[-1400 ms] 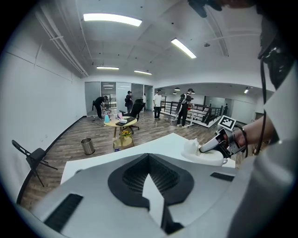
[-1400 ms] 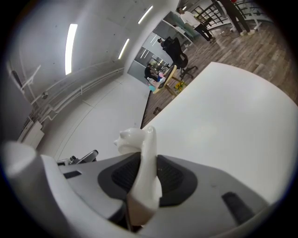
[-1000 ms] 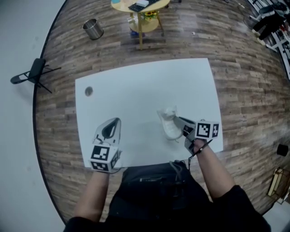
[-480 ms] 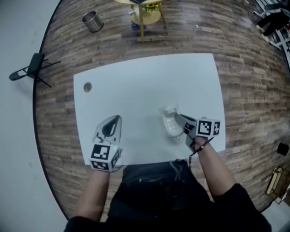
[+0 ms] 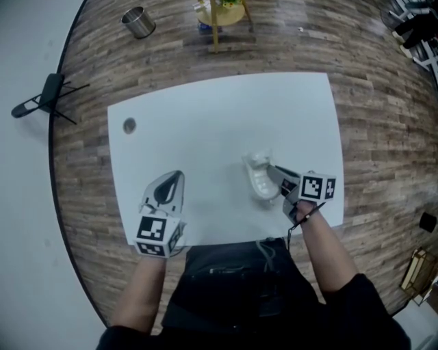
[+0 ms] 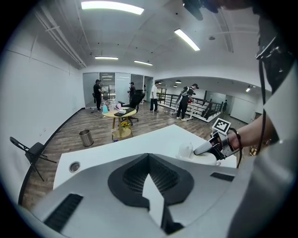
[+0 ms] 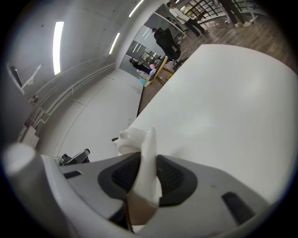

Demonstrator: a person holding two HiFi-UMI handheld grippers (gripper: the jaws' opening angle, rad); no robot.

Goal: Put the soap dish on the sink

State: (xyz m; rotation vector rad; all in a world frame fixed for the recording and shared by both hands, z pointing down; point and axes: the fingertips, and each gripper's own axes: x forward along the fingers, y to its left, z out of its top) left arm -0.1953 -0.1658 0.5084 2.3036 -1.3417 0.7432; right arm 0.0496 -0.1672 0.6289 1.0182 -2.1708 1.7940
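Two hand-held grippers work over a white rectangular table (image 5: 219, 116) in the head view, whose upper edge cuts off a round yellow side table (image 5: 222, 10); a steel waste bin (image 5: 138, 22) and a black folding chair (image 5: 48, 99) stand on the wood floor beyond. The person's forearms reach in from the bottom edge. The left gripper (image 5: 179, 176) lies low over the table's near left part, pointing away from the body, its jaws drawn together on nothing. The right gripper (image 5: 271, 172) angles inward from the near right and pinches the rim of a white, glossy ceramic soap dish (image 5: 259, 183), which sits at the table's near right part; whether its base touches the top cannot be told from here. In the left gripper view, the left gripper (image 6: 149, 160) has its dark ribbed pads meeting at the tips, and much of the table (image 6: 139, 142) is hidden behind its body; to the right the soap dish (image 6: 186, 151) shows small and pale against the top, with the right gripper (image 6: 201, 149) clamped on its near side. In the right gripper view, the right gripper (image 7: 146, 162) is closed on the edge-on wall of the soap dish (image 7: 143, 148), whose far end rises above the pads, blurred, before the bare table (image 7: 219, 102).
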